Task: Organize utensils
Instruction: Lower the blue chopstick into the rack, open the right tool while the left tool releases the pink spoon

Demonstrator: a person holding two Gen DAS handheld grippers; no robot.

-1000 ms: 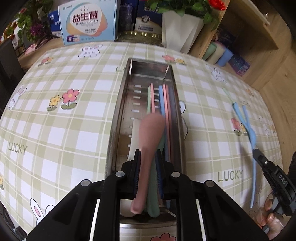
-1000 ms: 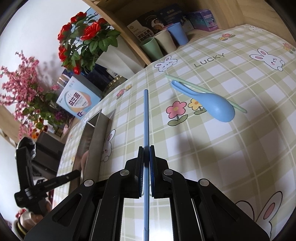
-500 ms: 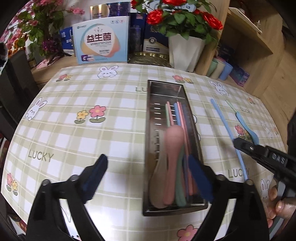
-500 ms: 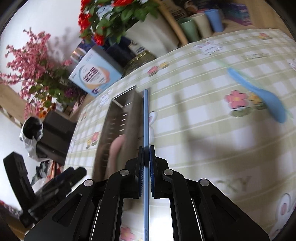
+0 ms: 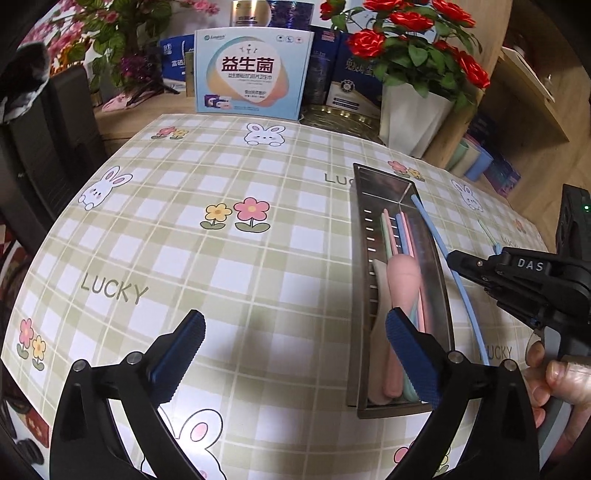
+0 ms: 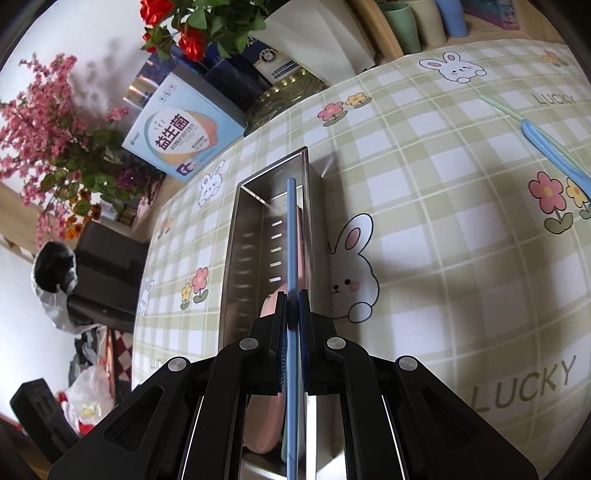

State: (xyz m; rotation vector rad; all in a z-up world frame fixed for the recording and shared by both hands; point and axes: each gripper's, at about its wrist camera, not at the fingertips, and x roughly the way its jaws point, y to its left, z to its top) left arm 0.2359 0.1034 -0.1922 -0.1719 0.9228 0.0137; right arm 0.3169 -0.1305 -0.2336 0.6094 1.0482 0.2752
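Observation:
A steel tray (image 5: 356,258) lies on the checked tablecloth and holds a pink spoon (image 5: 402,280), a cream spoon and several coloured chopsticks. My left gripper (image 5: 295,325) hangs left of the tray's near end. Its jaws are opening wide, with only tablecloth between them. My right gripper (image 6: 291,295) is shut on a blue chopstick (image 6: 291,229), which points lengthwise over the tray (image 6: 240,258). In the left wrist view the right gripper (image 5: 454,258) holds this chopstick (image 5: 436,236) slanted above the tray's right wall. A blue spoon (image 6: 550,151) and a green chopstick (image 6: 498,107) lie on the table to the right.
Boxes (image 5: 255,70), a white pot of red roses (image 5: 413,118) and pastel cups (image 6: 424,22) line the table's far edge. A dark chair (image 5: 48,147) stands off the left side. A person's hand (image 5: 554,380) grips the right tool's handle.
The left gripper let go of the pink spoon, which now lies in the tray, then opened wide and drew back to the left. The right gripper carried the blue chopstick over the tray.

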